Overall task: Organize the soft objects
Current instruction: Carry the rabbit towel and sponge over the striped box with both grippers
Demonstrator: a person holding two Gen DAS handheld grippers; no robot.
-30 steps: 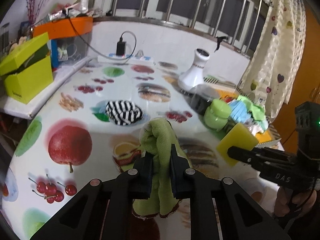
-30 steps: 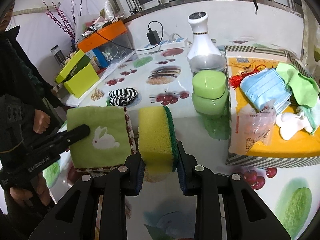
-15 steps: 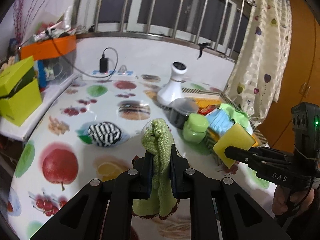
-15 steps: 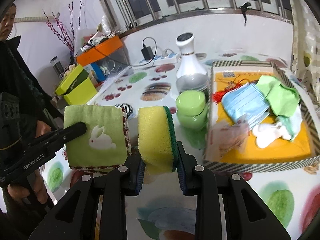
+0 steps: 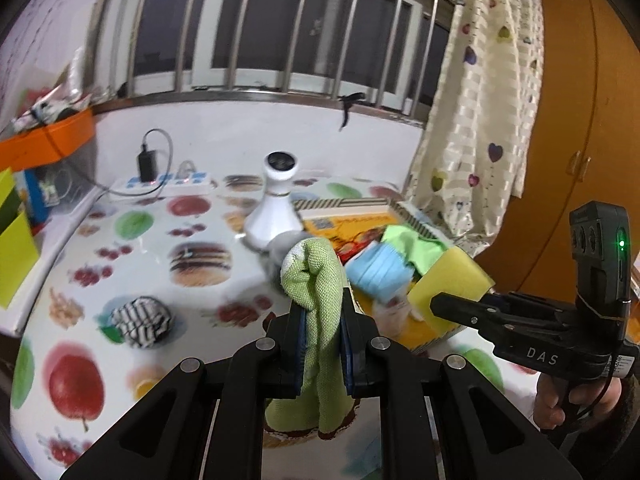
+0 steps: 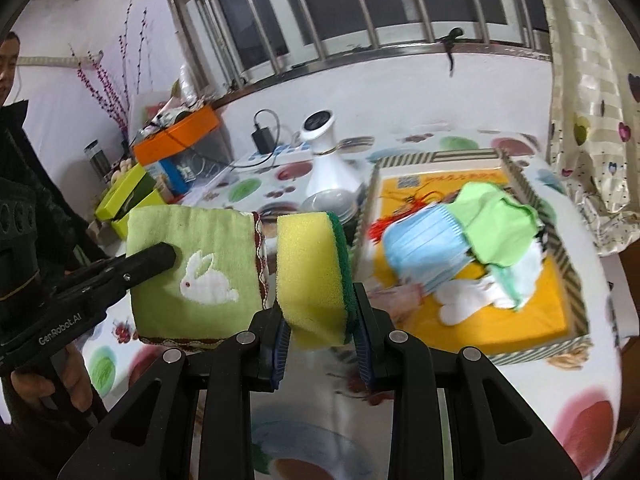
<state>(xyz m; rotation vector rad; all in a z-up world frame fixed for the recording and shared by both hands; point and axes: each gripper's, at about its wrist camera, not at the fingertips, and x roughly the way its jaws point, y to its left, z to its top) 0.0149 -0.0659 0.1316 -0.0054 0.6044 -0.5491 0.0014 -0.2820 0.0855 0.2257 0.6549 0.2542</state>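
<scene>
Covering the bench: a glossy white cloth printed with fruit and burgers. Behind: a barred window, a heart-patterned curtain, an orange door. On the bench: a white flared vase, a striped black-and-white fabric bundle, a striped-rim cardboard box with yellow floor holding blue masks and green cloths. Left gripper clamped on a folded light-green knitted towel with white rabbit motif and brown trim, held above the bench. Right gripper clamped on a yellow sponge with green scouring face, just beside the towel, left of the box.
</scene>
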